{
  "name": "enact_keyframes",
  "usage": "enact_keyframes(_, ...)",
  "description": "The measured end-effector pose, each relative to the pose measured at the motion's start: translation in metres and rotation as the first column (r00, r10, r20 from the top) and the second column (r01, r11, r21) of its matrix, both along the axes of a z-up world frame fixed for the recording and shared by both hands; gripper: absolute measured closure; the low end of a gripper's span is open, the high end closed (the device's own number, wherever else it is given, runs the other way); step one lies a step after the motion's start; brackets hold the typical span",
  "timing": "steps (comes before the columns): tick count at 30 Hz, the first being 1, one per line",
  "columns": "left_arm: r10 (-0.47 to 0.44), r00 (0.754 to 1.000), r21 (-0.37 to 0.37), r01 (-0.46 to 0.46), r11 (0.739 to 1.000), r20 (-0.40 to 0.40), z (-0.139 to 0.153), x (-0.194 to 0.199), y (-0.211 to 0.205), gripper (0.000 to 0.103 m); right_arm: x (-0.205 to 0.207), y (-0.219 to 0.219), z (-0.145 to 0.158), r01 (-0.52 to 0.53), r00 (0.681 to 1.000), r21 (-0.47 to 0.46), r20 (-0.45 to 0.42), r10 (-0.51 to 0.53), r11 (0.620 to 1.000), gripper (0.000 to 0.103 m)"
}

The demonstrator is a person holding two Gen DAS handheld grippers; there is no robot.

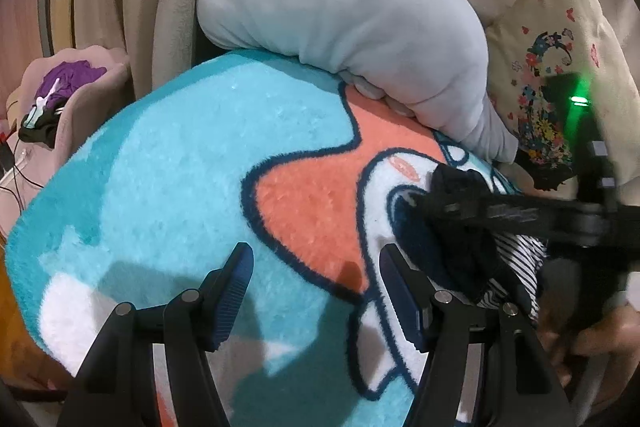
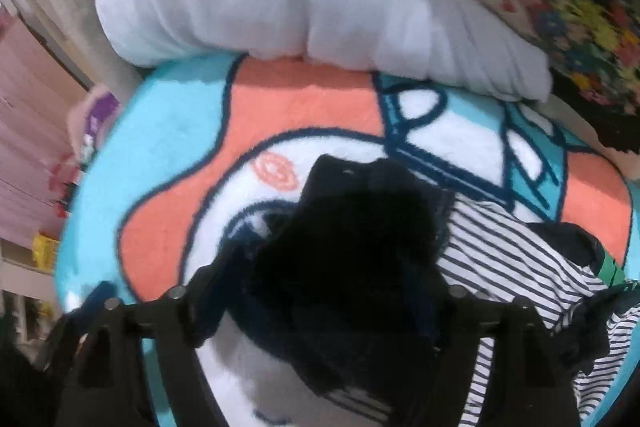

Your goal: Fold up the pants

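The left claw (image 1: 316,291) gapes empty over a fuzzy cartoon rug (image 1: 168,163); the right claw (image 2: 320,291) is buried in bunched black pants (image 2: 352,235), grip indiscernible.

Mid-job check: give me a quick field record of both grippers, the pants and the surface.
left gripper: open, empty, over the blanket
right gripper: in the dark pants; open or shut hidden by fabric
dark pants: bunched, not yet folded, between the right fingers
striped garment: beside the pants, to their right
blanket: turquoise, orange and white cartoon print
grey plush: at the blanket's far edge
floral pillow: far right
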State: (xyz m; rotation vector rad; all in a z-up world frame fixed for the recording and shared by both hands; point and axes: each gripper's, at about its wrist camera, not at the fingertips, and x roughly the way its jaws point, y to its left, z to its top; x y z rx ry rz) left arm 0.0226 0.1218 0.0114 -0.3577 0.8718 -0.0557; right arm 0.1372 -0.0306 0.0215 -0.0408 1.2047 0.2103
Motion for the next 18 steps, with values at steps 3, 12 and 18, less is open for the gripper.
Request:
enact_keyframes(3,-0.023,1.000,-0.003,0.023,1.000,0.005,0.000,-0.001,-0.005,0.034,0.000,0.014,-0.011,-0.011,1.000,-0.120,0.016,0.013,0.993,0.026)
enact_keyframes(12,-0.136,0.991,-0.018,0.136,0.991,0.015,0.003,-0.005,-0.044,0.034,-0.023,-0.029,0.028,-0.004,0.996,0.037,0.088,0.001,0.999,0.079)
enact_keyframes(18,-0.253,0.967,-0.055,0.253,0.966,0.021,0.014,-0.006,-0.088,0.034,-0.046,-0.085,0.064,0.012,0.991,0.248,0.127,-0.044,0.969,0.080)
